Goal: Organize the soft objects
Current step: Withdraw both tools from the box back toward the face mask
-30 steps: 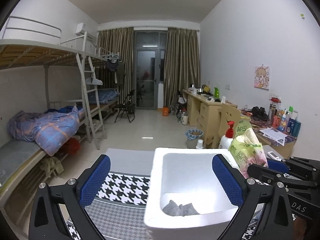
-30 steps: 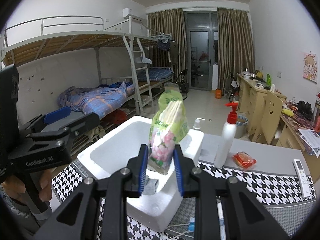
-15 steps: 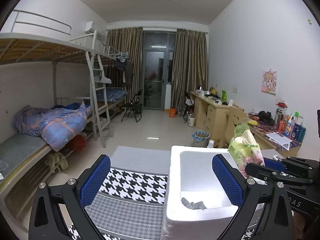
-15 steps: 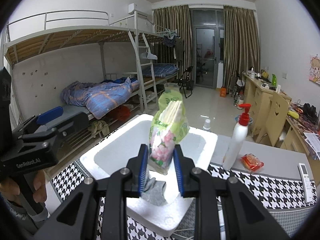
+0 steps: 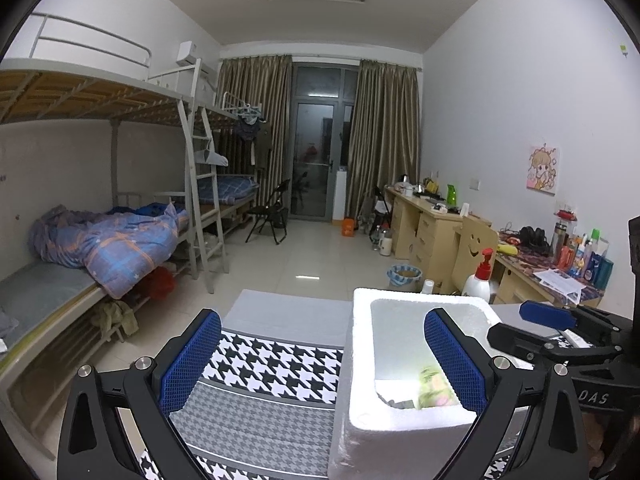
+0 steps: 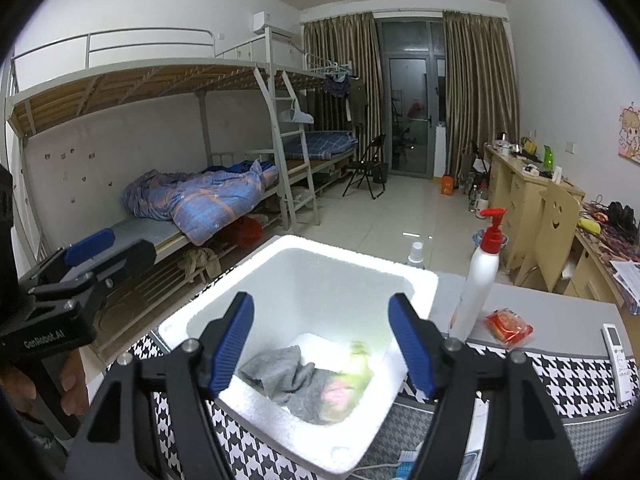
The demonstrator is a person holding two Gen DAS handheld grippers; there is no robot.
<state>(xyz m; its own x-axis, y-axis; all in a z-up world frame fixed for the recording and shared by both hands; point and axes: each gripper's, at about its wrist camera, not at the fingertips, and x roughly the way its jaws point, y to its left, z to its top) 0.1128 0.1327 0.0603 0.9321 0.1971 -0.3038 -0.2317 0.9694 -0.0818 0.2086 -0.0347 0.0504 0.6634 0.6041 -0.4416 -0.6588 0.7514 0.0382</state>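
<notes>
- Left wrist view: the left claw (image 5: 322,354) stood spread wide with nothing between its blue pads (image 5: 191,358), above the houndstooth cloth (image 5: 272,376) on the bench.
- The white foam box (image 5: 404,420) sat on that cloth to the right, its near-left corner reaching in between the claw's fingers, with the right pad in front of its opening.
- Inside the box, low against the near wall, a blurred green and pink packet (image 5: 434,384) showed; it was too smeared to tell how it lay.
- The right claw (image 5: 548,316) came in from the right edge, beside the box, with only one blue pad showing.
- A white pump bottle (image 5: 478,276) with a red top stood behind the box.
- Right wrist view: the right claw (image 6: 322,346) was opening above the foam box (image 6: 224,308), its pads (image 6: 234,344) well clear of anything, with no item pinched.
- Below it, on the box floor, the green and pink packet (image 6: 346,380) was blurred, touching a crumpled grey cloth (image 6: 280,370).
- The pump bottle (image 6: 478,276) stood on the bench just right of the box, with a red wrapped snack (image 6: 508,326) near it and a white remote (image 6: 620,362) farther right.
- At the left edge a hand (image 6: 74,384) held the left claw (image 6: 90,246), seen side-on.
</notes>
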